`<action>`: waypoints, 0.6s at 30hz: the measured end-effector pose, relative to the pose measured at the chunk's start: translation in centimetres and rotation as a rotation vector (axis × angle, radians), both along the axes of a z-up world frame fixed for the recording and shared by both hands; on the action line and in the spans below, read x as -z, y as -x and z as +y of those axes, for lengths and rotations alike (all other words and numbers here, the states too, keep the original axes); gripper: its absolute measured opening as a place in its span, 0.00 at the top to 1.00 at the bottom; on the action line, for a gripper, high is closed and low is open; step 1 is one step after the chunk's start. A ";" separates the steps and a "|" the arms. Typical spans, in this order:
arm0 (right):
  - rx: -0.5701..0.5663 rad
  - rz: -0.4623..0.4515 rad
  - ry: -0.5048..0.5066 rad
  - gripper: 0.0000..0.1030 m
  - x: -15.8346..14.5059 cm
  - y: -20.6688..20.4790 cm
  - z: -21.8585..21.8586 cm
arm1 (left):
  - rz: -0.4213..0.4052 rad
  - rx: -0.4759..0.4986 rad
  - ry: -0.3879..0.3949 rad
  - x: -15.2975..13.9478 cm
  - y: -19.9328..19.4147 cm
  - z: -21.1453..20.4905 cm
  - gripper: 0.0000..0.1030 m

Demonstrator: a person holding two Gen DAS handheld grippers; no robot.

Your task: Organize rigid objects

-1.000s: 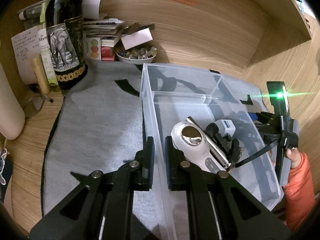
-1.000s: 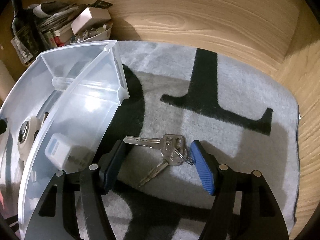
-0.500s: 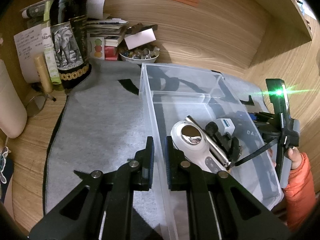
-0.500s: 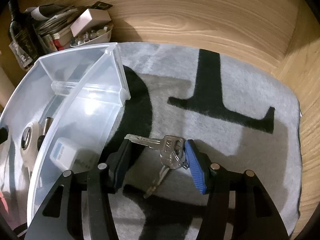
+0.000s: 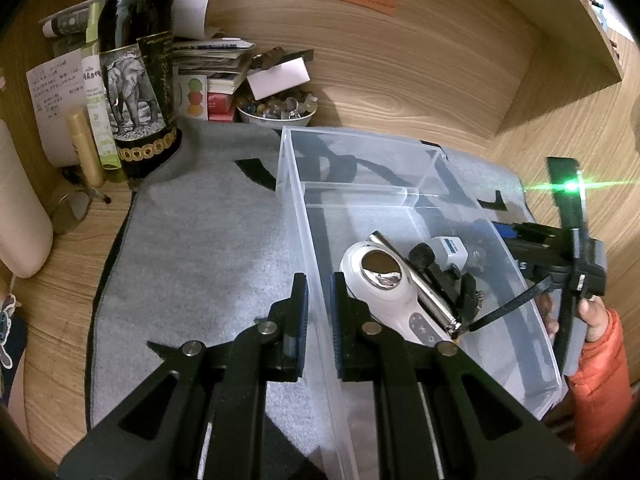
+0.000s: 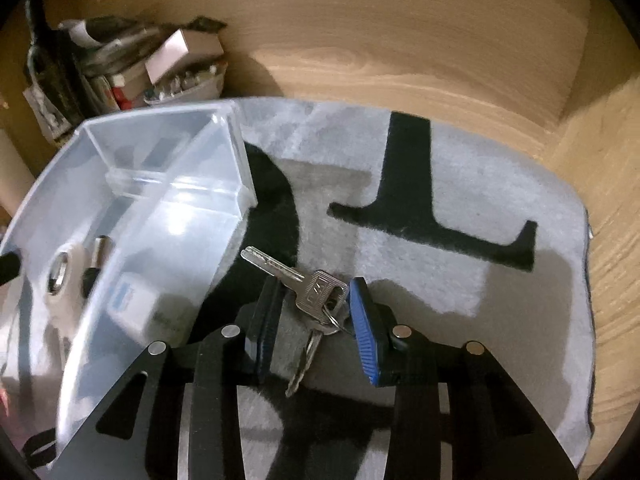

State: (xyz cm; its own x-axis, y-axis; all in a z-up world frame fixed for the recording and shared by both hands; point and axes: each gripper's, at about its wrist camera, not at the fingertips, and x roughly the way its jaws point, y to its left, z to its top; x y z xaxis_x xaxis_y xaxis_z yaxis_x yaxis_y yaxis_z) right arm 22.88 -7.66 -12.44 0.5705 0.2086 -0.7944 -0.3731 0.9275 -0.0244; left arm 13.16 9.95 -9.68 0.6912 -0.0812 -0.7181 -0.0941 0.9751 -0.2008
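A clear plastic box (image 5: 416, 148) stands on the grey mat (image 5: 200, 240). My left gripper (image 5: 319, 282) is shut on the box's near left wall, one finger inside and one outside. Inside the box lie a white device with a metal disc (image 5: 380, 276), a silver tube (image 5: 416, 276), a black part (image 5: 444, 276) and a white charger cube (image 5: 452, 250). To the right of the box (image 6: 160, 120), a bunch of keys (image 6: 316, 292) lies on the mat (image 6: 460, 184). My right gripper (image 6: 314, 304) is closing around the keys, and its blue pads (image 6: 362, 320) touch them on both sides.
A dark bottle with an elephant label (image 5: 136, 80), stacked books and papers (image 5: 216, 60) and a bowl of small stones (image 5: 276, 108) crowd the back left. A wooden wall rises behind. A hand in an orange sleeve (image 5: 596, 352) is at the right edge.
The right gripper's jaws have narrowed around the keys until the pads meet them, and the long key has swung more upright. The left gripper keeps its hold on the box wall.
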 end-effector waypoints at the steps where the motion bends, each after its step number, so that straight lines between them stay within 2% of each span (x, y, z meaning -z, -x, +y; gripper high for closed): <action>1: 0.004 -0.019 0.000 0.69 -0.6 0.4 -0.1 | 0.000 0.000 0.001 0.0 0.0 0.0 0.90; 3: 0.009 -0.050 -0.007 0.70 -1.7 0.9 -0.3 | -0.002 -0.001 -0.003 0.0 0.0 -0.1 0.90; 4: 0.007 -0.065 -0.014 0.94 -2.4 1.2 -0.4 | -0.002 -0.001 -0.003 0.0 0.0 -0.1 0.90; 5: 0.002 -0.066 -0.016 1.00 -3.0 1.6 -0.5 | -0.003 -0.002 -0.002 0.0 0.0 -0.1 0.90; 7: -0.010 -0.078 -0.063 1.00 -4.4 2.1 -0.8 | -0.003 -0.002 0.000 0.0 0.0 -0.1 0.90; 12: -0.031 -0.170 -0.042 1.00 -6.9 3.4 -0.6 | -0.004 -0.005 0.005 0.1 0.0 0.0 0.90; 14: -0.038 -0.163 -0.046 1.00 -6.9 3.4 -0.6 | -0.004 -0.005 0.006 0.0 -0.1 0.0 0.90; 18: -0.039 -0.111 -0.013 0.93 -5.3 3.5 -0.6 | -0.004 -0.006 0.005 0.0 -0.1 0.0 0.90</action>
